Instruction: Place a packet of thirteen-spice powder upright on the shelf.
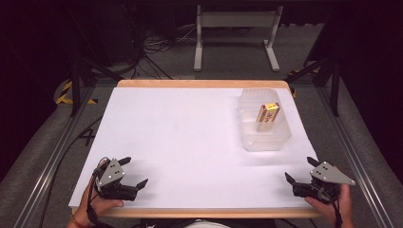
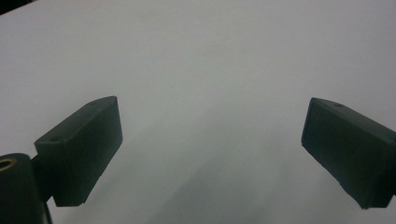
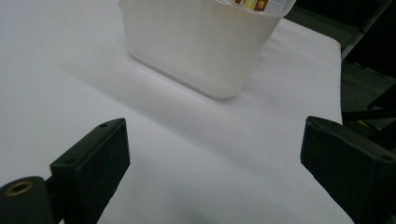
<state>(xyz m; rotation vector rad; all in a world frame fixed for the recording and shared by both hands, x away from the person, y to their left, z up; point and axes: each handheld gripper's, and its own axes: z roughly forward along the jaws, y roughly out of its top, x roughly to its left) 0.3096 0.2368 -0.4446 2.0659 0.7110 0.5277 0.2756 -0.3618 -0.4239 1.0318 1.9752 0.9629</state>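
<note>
1. You are at the start: your left hand-held gripper [image 1: 135,171] and right hand-held gripper [image 1: 298,170] rest at the near edge of the tabletop [image 1: 180,137], both with jaws wide and holding nothing.
2. The clear container [image 1: 264,121] stands at the far right, with the yellow-red packet [image 1: 268,114] upright inside.
3. I judge the next move needs the right one to reach forward to the container.
4. Count: 1 container, 1 packet, 2 grippers.

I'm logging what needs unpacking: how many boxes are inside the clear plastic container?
1: a yellow-and-red box stands tilted inside the translucent container at the table's far right. The container's cloudy walls could hide something lower down.
</note>
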